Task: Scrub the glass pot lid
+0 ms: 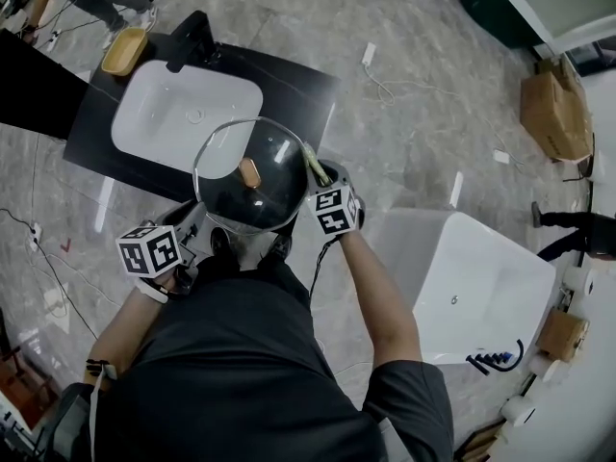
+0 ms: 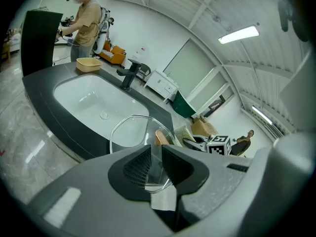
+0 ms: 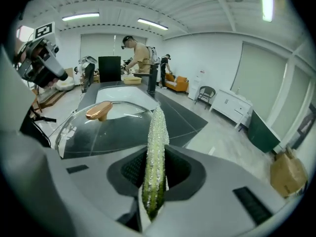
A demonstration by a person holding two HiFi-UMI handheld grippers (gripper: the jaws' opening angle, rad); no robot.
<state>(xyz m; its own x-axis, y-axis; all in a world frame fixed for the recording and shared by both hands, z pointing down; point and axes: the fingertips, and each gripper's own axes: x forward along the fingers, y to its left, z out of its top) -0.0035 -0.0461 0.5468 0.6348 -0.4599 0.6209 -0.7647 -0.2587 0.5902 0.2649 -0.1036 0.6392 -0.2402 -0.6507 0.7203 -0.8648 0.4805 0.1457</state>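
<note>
Glass pot lid [image 1: 252, 183] with tan knob [image 1: 249, 171], held up over black counter [image 1: 300, 89] near white sink [image 1: 173, 114], left gripper [image 2: 155, 163] clamped on its rim, right gripper [image 3: 155, 176] pinching green sponge [image 3: 155, 152] at lid's edge.

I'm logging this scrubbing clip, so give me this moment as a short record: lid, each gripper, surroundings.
Lid: glass pot lid, knob up, held in the air
Left gripper: jaws shut on the lid's rim
Right gripper: jaws shut on a green scrubbing sponge, at the lid's right edge in the head view
Surroundings: white sink in a black counter, ahead of the lid
</note>
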